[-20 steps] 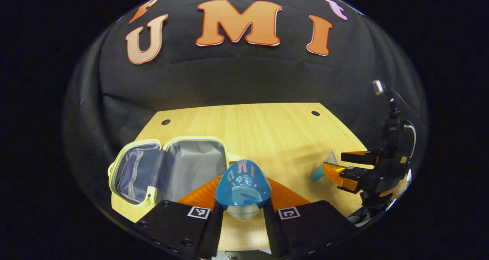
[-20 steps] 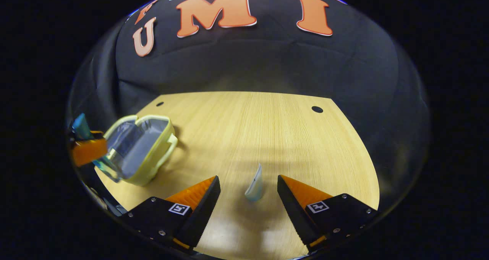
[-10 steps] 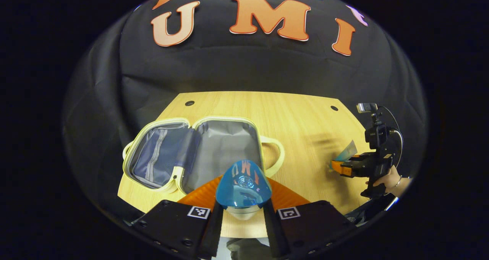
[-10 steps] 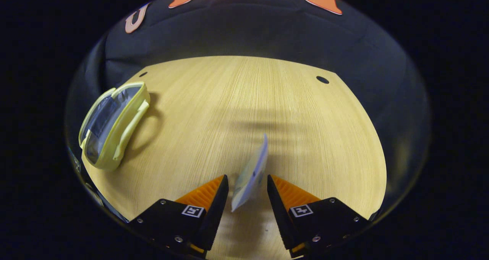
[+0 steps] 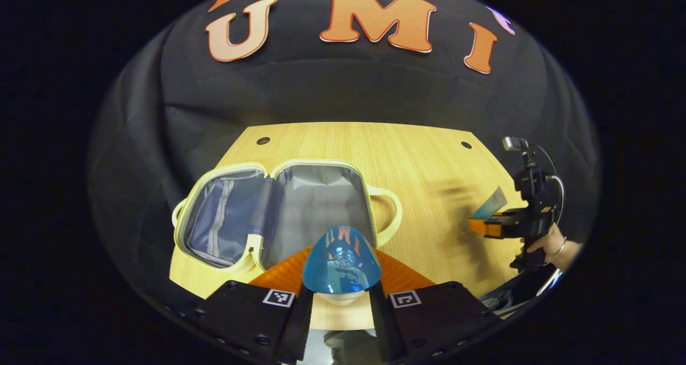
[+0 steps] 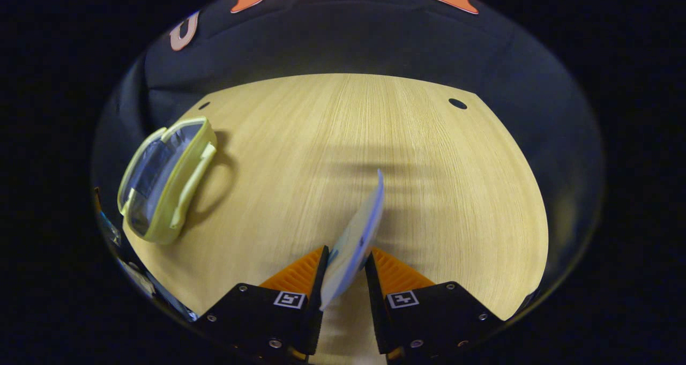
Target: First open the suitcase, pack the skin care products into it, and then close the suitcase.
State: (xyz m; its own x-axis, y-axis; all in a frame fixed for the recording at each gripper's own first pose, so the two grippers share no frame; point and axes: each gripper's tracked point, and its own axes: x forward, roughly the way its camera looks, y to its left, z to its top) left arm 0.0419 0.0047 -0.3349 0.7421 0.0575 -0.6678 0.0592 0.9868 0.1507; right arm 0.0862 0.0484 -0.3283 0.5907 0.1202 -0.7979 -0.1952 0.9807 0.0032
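With the suitcase (image 5: 278, 212) lying open on the desk (image 6: 375, 140), the left gripper (image 5: 341, 306) is clamping a blue bottle (image 5: 341, 263) and the right gripper (image 6: 343, 300) is pinching a thin tube (image 6: 356, 236), which could slip sideways.

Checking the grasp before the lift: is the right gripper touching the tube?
Touching. The right gripper view shows the right gripper with both fingers pressed against the tube, no gap visible.
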